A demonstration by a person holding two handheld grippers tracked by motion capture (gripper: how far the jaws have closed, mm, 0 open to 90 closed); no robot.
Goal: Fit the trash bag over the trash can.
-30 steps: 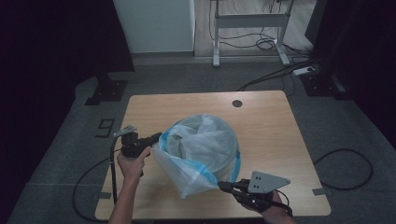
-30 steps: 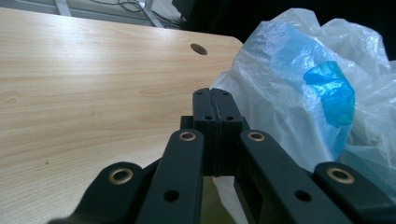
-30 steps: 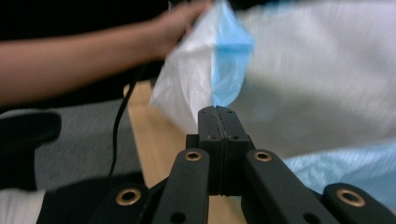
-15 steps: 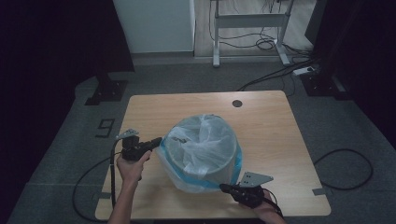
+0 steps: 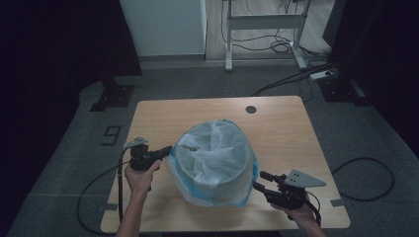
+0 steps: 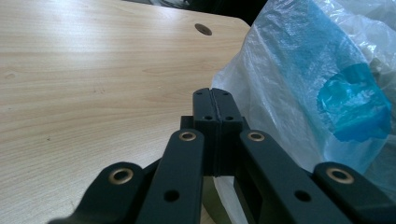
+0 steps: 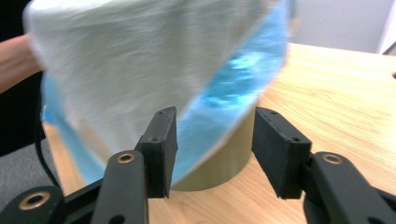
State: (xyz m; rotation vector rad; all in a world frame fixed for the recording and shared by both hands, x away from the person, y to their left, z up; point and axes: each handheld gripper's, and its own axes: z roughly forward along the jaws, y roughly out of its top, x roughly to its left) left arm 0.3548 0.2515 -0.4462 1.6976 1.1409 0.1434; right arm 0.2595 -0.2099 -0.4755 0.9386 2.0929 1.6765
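A round tan bin (image 7: 224, 163) stands mid-table under a clear plastic bag with a blue hem (image 5: 217, 148). My left gripper (image 5: 167, 149) lies at the bag's left side, jaws together (image 6: 215, 93). The film (image 6: 299, 93) runs right up to and under them, so it looks pinched there. My right gripper (image 5: 261, 180) sits low at the bin's front right. Its jaws have just been opening and stand apart (image 7: 212, 121). The blue hem (image 7: 219, 112) hangs loose in front of them, and neither pad presses on it.
The wooden table (image 5: 286, 128) has a round cable hole (image 5: 251, 109) at its back right. A cable (image 5: 120, 197) trails from the left gripper off the table's front left. A metal desk frame (image 5: 230, 44) and floor cables (image 5: 291, 79) lie beyond the far edge.
The right gripper moved down to the bin's front right, opened and let go of the bag. The bag, earlier stretched toward the front, now drapes over the bin. The left hand stayed put.
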